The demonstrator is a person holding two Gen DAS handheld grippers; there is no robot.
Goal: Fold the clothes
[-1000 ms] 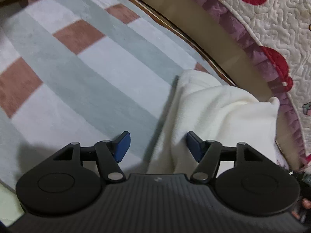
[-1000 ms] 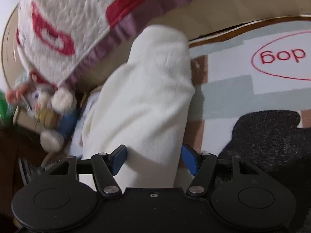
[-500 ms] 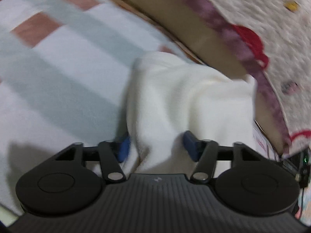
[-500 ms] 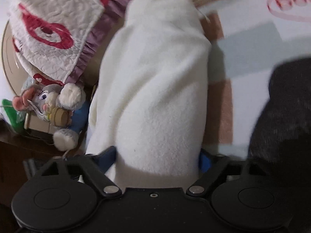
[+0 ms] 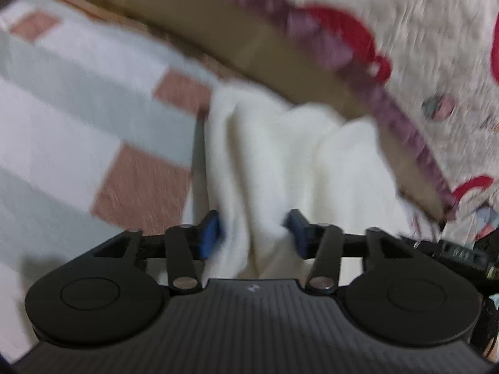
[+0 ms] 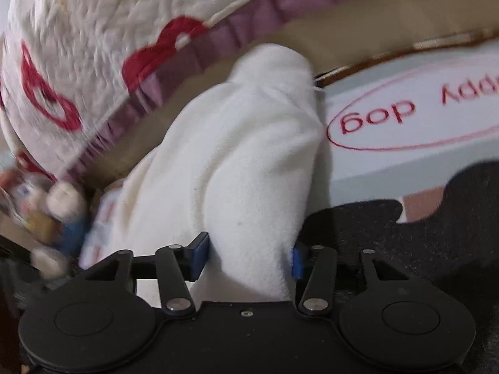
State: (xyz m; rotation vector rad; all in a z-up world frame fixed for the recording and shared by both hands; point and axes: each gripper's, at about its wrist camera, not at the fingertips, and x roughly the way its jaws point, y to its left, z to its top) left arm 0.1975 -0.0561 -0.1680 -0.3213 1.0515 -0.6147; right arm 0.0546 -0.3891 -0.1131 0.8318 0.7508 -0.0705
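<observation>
Both grippers, left [image 5: 254, 232] and right [image 6: 248, 257], clench the cream fleece garment [image 6: 237, 162] bunched beside the checked mat's [image 5: 78, 118] edge, and that thick bundle could slip loose, spoiling the fold.

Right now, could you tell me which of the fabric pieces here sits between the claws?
The cream fleece garment does: it bunches between the fingers of both the right claw and left claw. The dark garment lies beside it; the quilt lies beyond.

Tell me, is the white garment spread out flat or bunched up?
Bunched up. The white garment hangs in thick folds, gathered between the fingers of the left gripper and the right gripper.
</observation>
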